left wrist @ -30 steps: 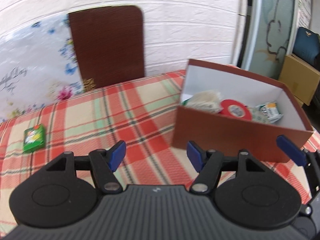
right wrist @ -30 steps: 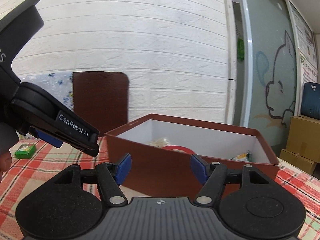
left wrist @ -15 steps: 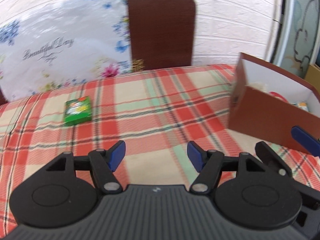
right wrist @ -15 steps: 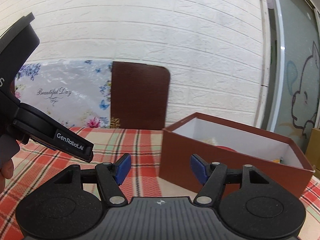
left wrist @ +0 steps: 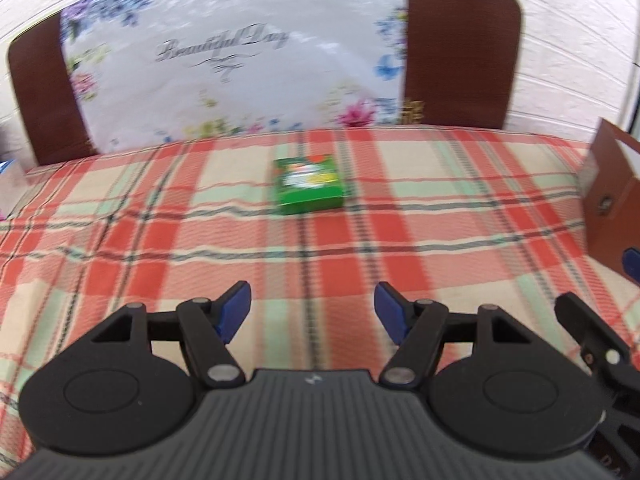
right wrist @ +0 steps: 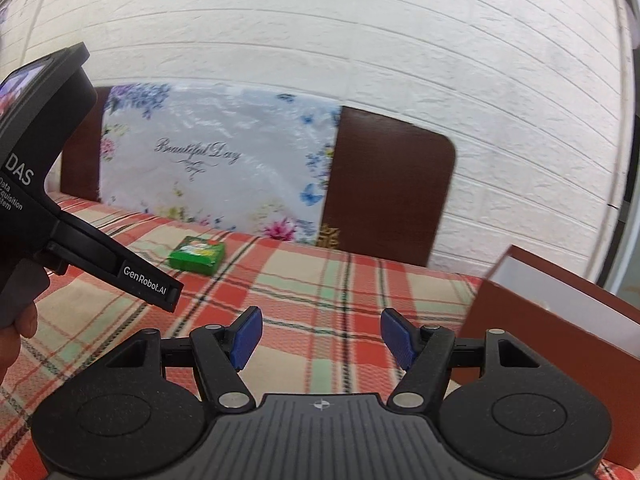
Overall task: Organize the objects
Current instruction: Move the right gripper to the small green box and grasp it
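A small green box (left wrist: 309, 185) is seen lying flat on the checked tablecloth (left wrist: 420, 216), well apart from everything else and on the wall side of the cloth, in front of a flowered panel (left wrist: 236, 52) that is propped against the white brick wall (right wrist: 360, 40). The left gripper (left wrist: 312, 312) is held above the cloth, short of the green box, with its blue fingers spread wide and nothing between them. The right gripper (right wrist: 321, 336) is likewise held with fingers apart and empty. A brown cardboard box (right wrist: 560, 312) is placed to the right of the green box, well away from it.
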{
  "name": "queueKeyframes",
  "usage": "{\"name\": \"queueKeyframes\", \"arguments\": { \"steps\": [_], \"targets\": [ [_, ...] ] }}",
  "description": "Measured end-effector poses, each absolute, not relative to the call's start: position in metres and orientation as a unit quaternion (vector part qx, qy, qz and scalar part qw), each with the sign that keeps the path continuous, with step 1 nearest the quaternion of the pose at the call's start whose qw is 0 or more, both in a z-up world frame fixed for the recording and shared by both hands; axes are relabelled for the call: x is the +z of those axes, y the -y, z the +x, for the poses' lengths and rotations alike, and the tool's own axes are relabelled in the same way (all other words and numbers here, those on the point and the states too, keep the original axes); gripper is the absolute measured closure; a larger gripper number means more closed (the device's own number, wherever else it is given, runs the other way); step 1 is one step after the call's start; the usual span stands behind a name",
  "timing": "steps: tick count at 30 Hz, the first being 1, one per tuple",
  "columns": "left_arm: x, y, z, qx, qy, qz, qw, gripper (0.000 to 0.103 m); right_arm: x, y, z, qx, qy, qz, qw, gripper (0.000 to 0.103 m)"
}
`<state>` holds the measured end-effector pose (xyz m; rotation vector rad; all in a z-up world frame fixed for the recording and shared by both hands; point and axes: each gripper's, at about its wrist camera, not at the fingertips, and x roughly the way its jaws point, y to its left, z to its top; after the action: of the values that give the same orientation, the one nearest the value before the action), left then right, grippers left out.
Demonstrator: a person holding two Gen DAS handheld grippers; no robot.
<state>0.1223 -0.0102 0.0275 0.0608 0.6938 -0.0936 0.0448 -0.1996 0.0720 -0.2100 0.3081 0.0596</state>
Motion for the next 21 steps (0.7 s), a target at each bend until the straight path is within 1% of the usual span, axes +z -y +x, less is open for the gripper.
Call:
{"name": "queueKeyframes", "arguments": {
  "steps": [11,12,13,14,16,19,21],
  "targets": [
    [-0.003,-0.07,0.146,0.034,-0.337,0.009,0.941,0.033,0.059,0.147,0.071,0.093,-0.178,-0.134,0.97,0.038],
    [-0.008,-0.078,0.147,0.042,-0.335,0.002,0.941,0.029,0.057,0.143,0.077,0.101,-0.182,-0.133,0.969,0.038],
    [-0.012,-0.087,0.147,0.043,-0.324,-0.01,0.945,0.022,0.056,0.139,0.083,0.108,-0.186,-0.131,0.968,0.038],
    [-0.015,-0.094,0.144,0.043,-0.313,-0.02,0.949,0.02,0.054,0.135,0.09,0.114,-0.191,-0.129,0.966,0.038],
    [-0.016,-0.102,0.14,0.036,-0.296,-0.043,0.953,0.017,0.05,0.126,0.107,0.125,-0.205,-0.121,0.963,0.037],
    [-0.019,-0.099,0.139,0.036,-0.285,-0.039,0.957,0.017,0.042,0.11,0.136,0.134,-0.223,-0.109,0.959,0.032],
    [-0.02,-0.099,0.14,0.035,-0.283,-0.038,0.958,0.016,0.039,0.099,0.161,0.136,-0.235,-0.105,0.957,0.032]
  ]
}}
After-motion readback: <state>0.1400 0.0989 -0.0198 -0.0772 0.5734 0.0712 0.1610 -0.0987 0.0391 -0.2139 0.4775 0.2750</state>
